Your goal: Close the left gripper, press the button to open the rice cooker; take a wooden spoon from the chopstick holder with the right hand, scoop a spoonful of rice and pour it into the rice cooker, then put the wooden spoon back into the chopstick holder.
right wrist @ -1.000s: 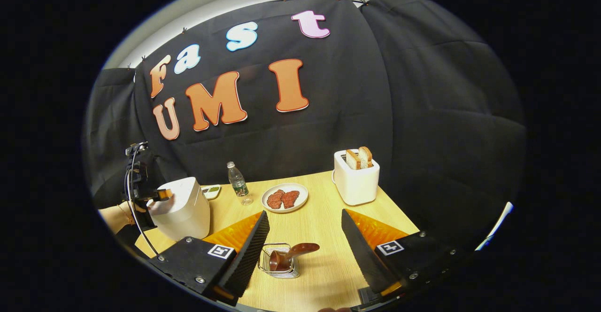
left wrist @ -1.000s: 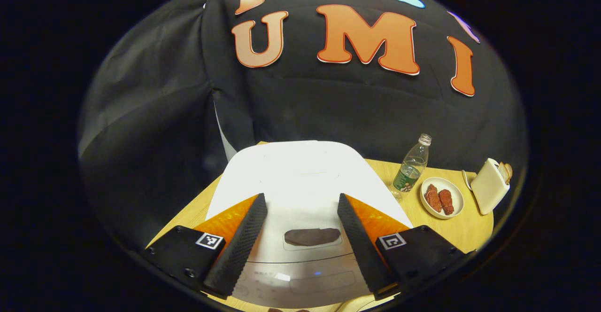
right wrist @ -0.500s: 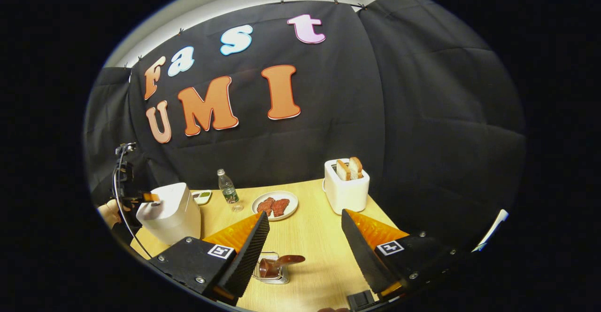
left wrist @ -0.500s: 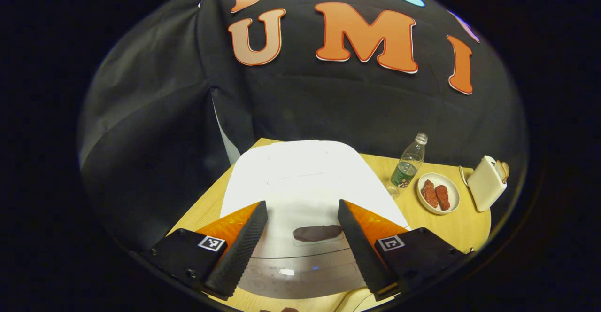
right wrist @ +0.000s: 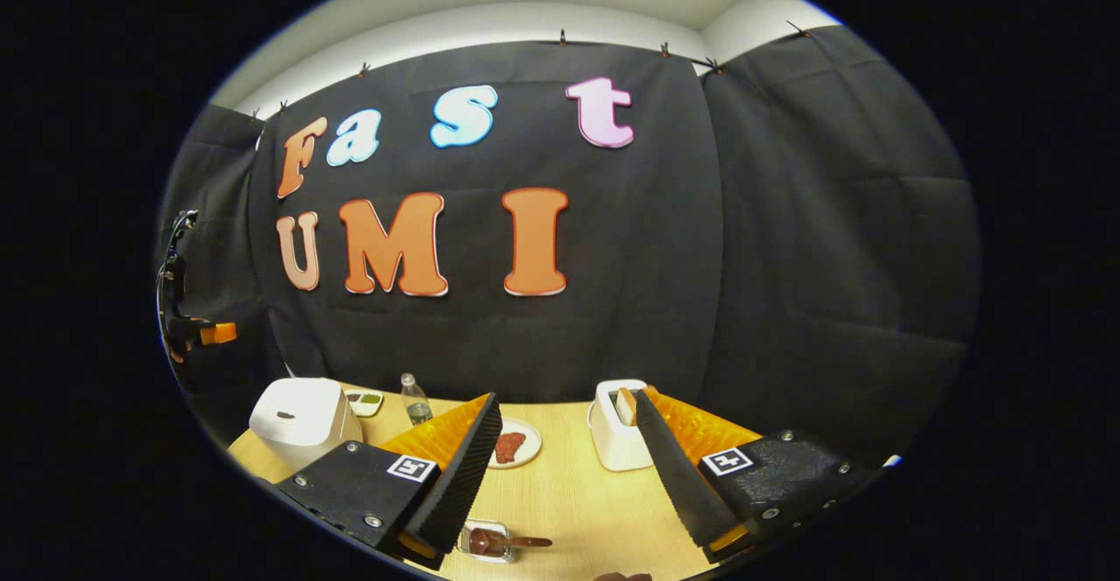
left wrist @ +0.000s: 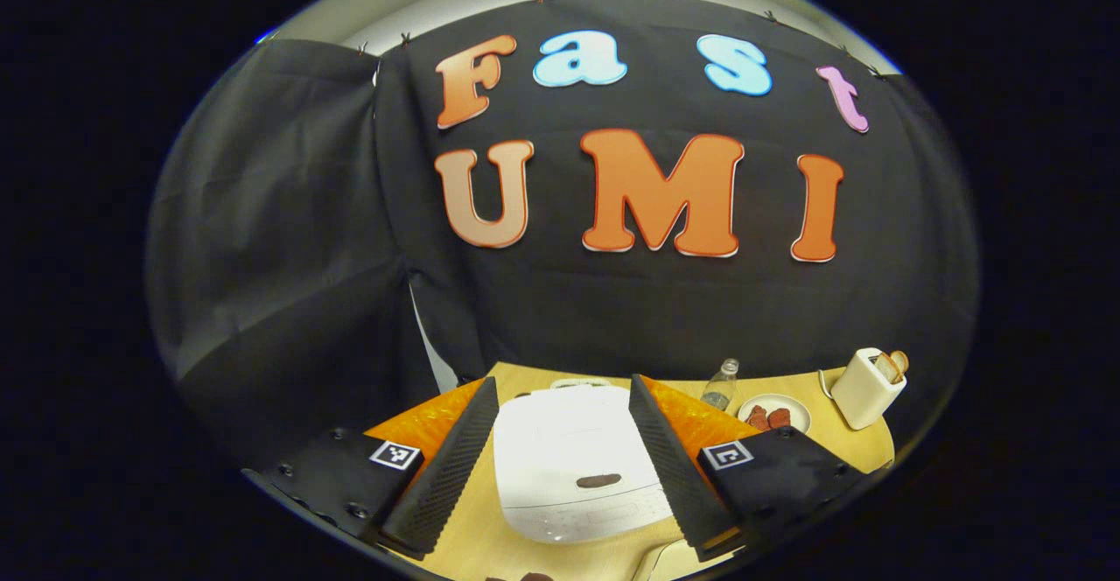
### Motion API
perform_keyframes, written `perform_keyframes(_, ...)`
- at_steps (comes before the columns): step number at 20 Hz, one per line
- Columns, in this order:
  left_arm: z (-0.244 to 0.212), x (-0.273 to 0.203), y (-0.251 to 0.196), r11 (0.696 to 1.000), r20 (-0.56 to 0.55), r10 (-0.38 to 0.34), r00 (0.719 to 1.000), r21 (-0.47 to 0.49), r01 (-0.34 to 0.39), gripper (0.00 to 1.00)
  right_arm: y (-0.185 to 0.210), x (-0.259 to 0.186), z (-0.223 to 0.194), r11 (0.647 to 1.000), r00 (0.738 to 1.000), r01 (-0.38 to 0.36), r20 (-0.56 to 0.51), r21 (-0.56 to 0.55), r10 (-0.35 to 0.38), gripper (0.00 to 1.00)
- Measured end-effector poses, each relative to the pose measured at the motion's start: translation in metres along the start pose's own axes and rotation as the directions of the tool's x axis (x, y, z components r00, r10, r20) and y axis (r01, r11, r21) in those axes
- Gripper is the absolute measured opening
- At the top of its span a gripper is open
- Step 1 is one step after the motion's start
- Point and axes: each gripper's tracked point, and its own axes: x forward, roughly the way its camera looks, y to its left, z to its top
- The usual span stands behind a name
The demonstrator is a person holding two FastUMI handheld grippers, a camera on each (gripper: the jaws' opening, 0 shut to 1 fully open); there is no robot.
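Both grippers (left wrist: 560, 467) (right wrist: 567, 476) have pulled up and back, jaws wide; cooker (left wrist: 573, 458) lid stays shut, button unpressed.

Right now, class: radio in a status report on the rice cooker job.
Both grippers, left and right, open, high above table. Rice cooker lid shut. Wooden spoon in chopstick holder.

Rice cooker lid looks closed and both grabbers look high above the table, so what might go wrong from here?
Left gripper is open above the rice cooker. If it comes down like this, the fingers might straddle the dark button instead of pressing it.

The wooden spoon lies tilted in the small chopstick holder, low under the right gripper. A careless grab might tip the holder.
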Motion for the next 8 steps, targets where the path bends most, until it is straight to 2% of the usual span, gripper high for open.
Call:
perform_keyframes(3,0.043,-0.032,0.001,1.000,0.077,-0.029,0.997,-0.006,0.030,1.00,0.009,-0.004,0.047,1.000,0.998,-0.015,0.066,-0.019,0.016,0.95)
perform_keyframes(6,0.071,-0.053,0.012,1.000,0.139,-0.019,0.990,-0.010,0.020,1.00,0.017,-0.010,0.078,1.000,0.994,-0.016,0.112,-0.020,0.018,0.95)
perform_keyframes(8,0.084,-0.061,0.014,0.999,0.171,-0.022,0.985,-0.019,0.026,1.00,0.028,-0.014,0.092,0.999,0.990,-0.049,0.132,0.007,0.048,1.00)
